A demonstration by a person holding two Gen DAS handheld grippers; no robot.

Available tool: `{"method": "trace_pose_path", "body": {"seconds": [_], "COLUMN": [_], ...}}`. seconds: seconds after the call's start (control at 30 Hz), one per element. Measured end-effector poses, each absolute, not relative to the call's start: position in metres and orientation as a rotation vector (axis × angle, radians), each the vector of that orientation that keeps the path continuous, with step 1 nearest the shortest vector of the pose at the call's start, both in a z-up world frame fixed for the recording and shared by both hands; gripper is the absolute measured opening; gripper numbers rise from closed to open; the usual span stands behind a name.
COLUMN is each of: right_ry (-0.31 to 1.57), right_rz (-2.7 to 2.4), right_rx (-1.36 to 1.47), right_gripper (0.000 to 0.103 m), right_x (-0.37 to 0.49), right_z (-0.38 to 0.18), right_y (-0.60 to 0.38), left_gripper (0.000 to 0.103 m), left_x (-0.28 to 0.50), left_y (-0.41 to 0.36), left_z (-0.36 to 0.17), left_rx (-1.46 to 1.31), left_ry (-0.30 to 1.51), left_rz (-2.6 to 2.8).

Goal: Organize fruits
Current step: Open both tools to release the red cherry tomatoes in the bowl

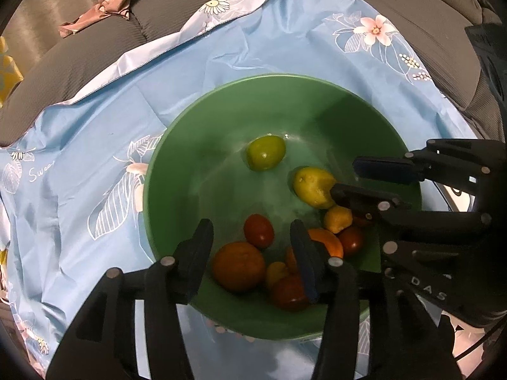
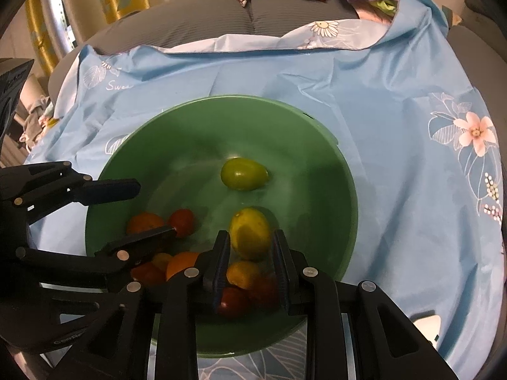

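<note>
Fruit is all inside the green bowl (image 1: 177, 171), which sits on the blue floral cloth (image 1: 95, 126); I see none on the cloth outside the bowl. Left of bowl centre, the left gripper (image 1: 252, 234) hangs over the near-side cluster with its jaws partly spread and nothing clamped. The pads touch no fruit that I can make out. The big orange fruit (image 1: 238, 266) and the small red fruit (image 1: 259, 230) show in the gap below it, and more red and orange pieces are half hidden behind its right finger. My read is that the step in hand is a pick or a drop at that cluster; can't tell which. For a pick, centre the jaws on one piece only. The red one is the cleaner target, since it sits slightly apart on the side toward bowl centre. Come down steep and close slowly, because smooth round fruit on a sloped bowl wall will likely roll toward the middle if nudged. Avoid wedging a finger between the packed pieces. At bowl centre, toward the far wall, the green fruit (image 1: 265, 153) lies alone and is easy to reach. Right of centre is the yellow fruit (image 1: 312, 186), with a smaller yellow piece (image 1: 338, 218) just beside it toward the near wall. The right gripper (image 2: 250, 237) is over the bowl's right side, closed down to its narrow gap and holding nothing. In the left wrist view the slot between its fingers is bare and the yellow fruit sits just off the tips. Whether a tip touches it I can't tell. The two grippers are close together over the bowl, so move one at a time.
</note>
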State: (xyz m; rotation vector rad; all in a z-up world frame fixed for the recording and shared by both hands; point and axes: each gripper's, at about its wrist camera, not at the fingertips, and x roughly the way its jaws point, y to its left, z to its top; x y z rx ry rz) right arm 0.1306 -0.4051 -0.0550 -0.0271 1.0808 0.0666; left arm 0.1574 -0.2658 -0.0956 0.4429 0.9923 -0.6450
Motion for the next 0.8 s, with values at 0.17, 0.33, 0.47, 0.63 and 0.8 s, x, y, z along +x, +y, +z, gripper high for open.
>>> {"method": "trace_pose_path", "body": {"seconds": [0.17,0.33,0.47,0.63,0.8], "right_ry": [1.079,1.060,1.046,1.044,1.041], "right_rz": [0.056,0.047,0.042,0.034,0.031], "right_rx": [-0.036,-0.032,-0.025,-0.028,-0.022], "right_gripper": [0.028,0.033,0.036,0.037,0.037], "right_x": [0.130,0.127,0.126,0.125,0.123], "right_z": [-0.052,-0.046,-0.039,-0.035,-0.031], "right_y": [-0.405,-0.407,-0.409,-0.408,-0.408], "left_gripper": [0.062,0.069,0.073,0.077,0.083], "left_x": [0.158,0.157,0.156,0.155,0.151], "left_y": [-0.262,-0.259,-0.256,-0.255,-0.251], "left_z": [-0.093,-0.085,-0.080,-0.076,-0.069], "left_rx": [0.440,0.429,0.416,0.413,0.409], "left_ry": [0.989,0.971,0.961,0.956,0.939], "left_rz": [-0.627,-0.607,-0.596,-0.578,-0.560]}}
